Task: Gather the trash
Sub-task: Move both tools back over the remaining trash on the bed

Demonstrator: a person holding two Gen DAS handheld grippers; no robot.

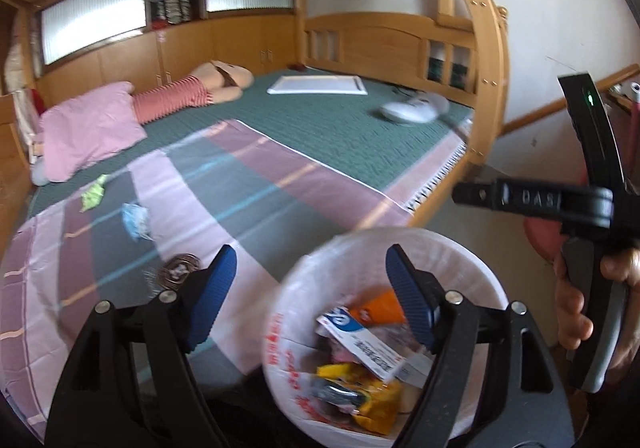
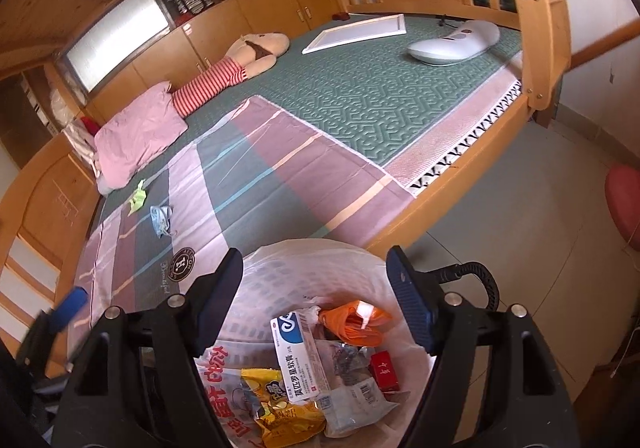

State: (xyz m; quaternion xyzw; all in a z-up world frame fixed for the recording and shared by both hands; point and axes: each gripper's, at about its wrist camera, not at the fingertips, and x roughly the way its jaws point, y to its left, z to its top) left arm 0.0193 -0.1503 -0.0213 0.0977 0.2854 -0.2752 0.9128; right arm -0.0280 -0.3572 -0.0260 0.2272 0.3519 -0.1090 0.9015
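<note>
Trash: two scraps (image 2: 137, 196) (image 2: 161, 219) on bed (image 2: 360, 95), maybe more

bin liner (image 2: 256, 276): translucent white, red print
box (image 2: 298, 356): white, blue logo
chip bag (image 2: 280, 412): yellow
wrapper (image 2: 354, 322): orange
pack (image 2: 384, 370): red
scrap (image 2: 138, 197): lime green
mask (image 2: 161, 219): light blue
sheet (image 2: 280, 167): pink, mauve, grey blocks; cyan and peach stripes
mat (image 2: 380, 87): green, geometric pattern
pillow (image 2: 136, 131): pink
pads (image 2: 412, 304): blue, ribbed

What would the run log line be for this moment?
left gripper: open, empty | right gripper: open, over white-lined trash bin | green wrapper, blue crumpled mask: on bed
</note>
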